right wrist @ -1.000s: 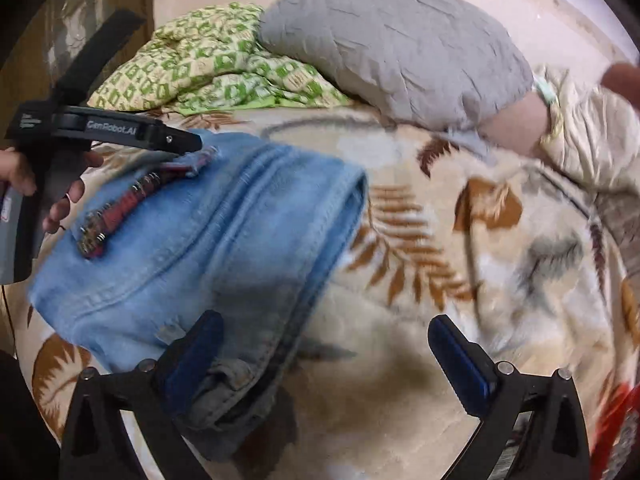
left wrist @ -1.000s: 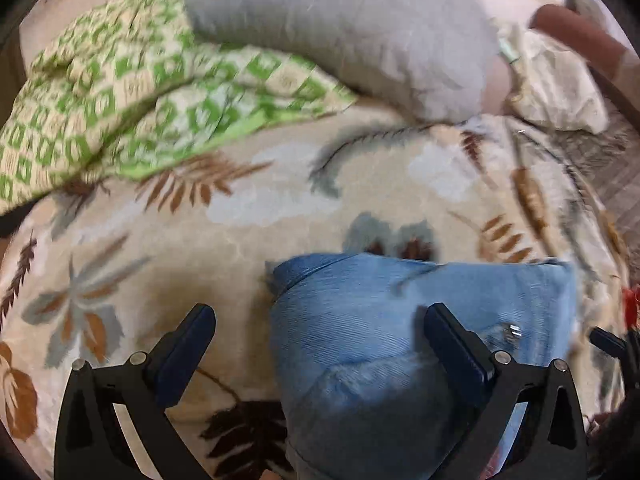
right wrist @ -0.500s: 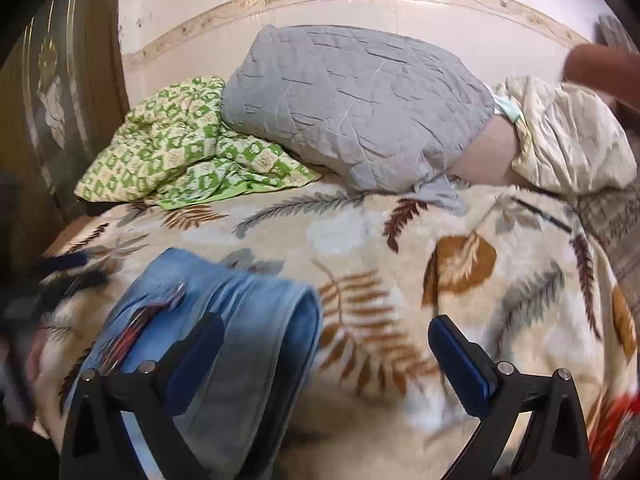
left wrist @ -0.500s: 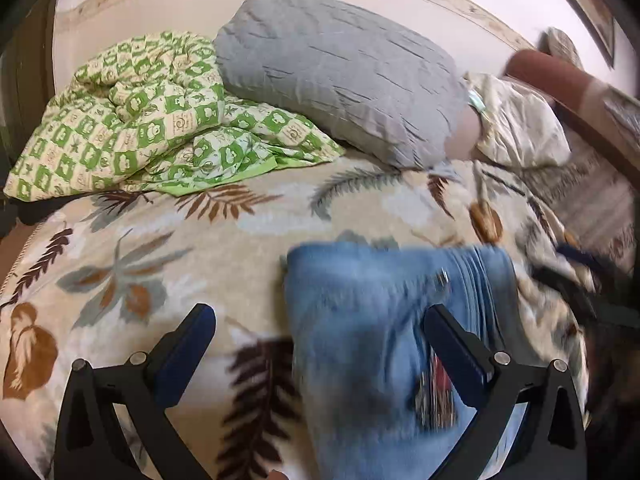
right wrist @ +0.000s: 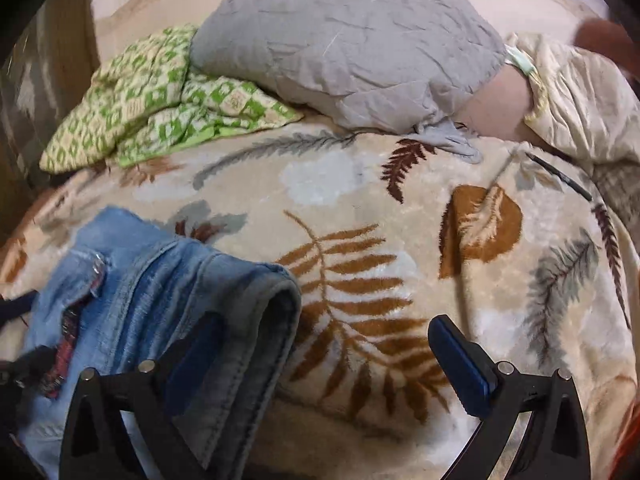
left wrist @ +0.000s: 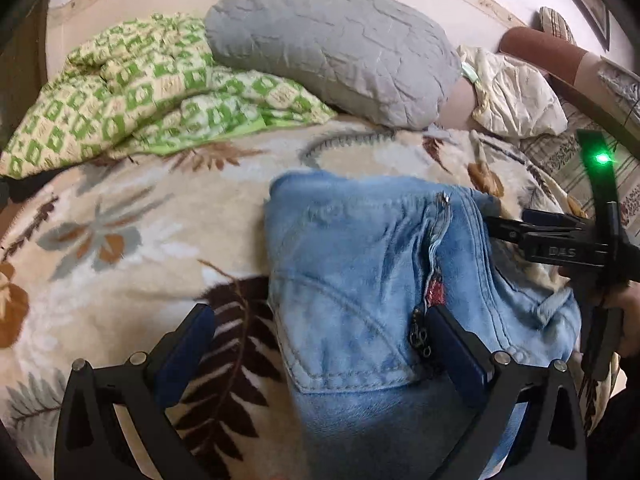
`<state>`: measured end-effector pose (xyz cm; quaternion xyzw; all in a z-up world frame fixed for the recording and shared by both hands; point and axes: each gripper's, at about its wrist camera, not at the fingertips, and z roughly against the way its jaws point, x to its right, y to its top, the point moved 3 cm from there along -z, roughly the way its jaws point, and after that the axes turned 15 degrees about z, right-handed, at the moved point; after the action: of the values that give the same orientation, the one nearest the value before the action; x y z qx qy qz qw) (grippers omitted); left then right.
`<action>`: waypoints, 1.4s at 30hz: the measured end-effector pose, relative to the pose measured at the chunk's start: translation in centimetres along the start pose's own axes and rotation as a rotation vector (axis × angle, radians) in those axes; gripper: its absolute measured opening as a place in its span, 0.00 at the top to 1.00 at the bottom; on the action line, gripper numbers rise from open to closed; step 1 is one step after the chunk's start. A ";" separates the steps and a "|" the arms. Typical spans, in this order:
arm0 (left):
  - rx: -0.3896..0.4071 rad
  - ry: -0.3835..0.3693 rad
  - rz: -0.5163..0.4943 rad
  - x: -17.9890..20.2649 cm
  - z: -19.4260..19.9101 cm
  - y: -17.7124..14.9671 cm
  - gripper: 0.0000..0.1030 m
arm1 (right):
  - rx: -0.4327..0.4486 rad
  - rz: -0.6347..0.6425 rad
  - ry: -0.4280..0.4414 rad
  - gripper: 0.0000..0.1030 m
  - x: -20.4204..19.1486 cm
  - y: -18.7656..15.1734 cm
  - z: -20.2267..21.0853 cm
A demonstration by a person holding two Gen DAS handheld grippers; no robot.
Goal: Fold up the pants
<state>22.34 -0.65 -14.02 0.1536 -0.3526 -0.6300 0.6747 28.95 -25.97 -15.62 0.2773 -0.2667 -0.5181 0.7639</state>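
Grey pillow [left wrist: 340,44] and green quilt [left wrist: 132,92] crowd the bed's far end — folded jeans [left wrist: 372,280] lie on the leafy blanket [right wrist: 400,280]. Left gripper [left wrist: 320,348] and right gripper [right wrist: 328,356] hover spread wide, gripping nothing, low over the denim's edges.

Left gripper [left wrist: 320,344]: jaws spread wide, nothing between the blue pads, pointing forward and down. Right gripper [right wrist: 324,356]: jaws likewise wide apart, nothing clamped, angled down. In the left wrist view the right gripper's black body sits at far right, green light lit, a hand [left wrist: 624,312] wrapped round its handle.
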 end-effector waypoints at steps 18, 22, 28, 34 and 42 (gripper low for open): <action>0.175 0.147 0.117 0.4 4.7 1.5 0.00 | 0.180 -0.093 -0.137 0.00 -3.8 -1.2 10.3; 0.160 0.216 0.125 -0.4 4.2 1.4 0.00 | 0.160 -0.091 -0.098 0.00 -3.9 -1.5 9.5; 0.126 0.168 0.184 -0.4 5.0 1.4 0.00 | 0.176 -0.073 -0.098 0.00 -4.6 -1.6 10.2; 0.132 0.184 0.164 0.1 6.5 0.9 0.00 | 0.165 -0.094 -0.102 0.00 -4.7 -2.1 12.7; 0.209 0.179 0.088 2.5 13.6 1.4 0.00 | 0.200 -0.087 -0.148 0.00 -5.7 -1.2 21.0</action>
<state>14.18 0.40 -2.82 0.2630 -0.3614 -0.5433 0.7107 11.73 -24.10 -2.36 0.3243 -0.3604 -0.5407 0.6875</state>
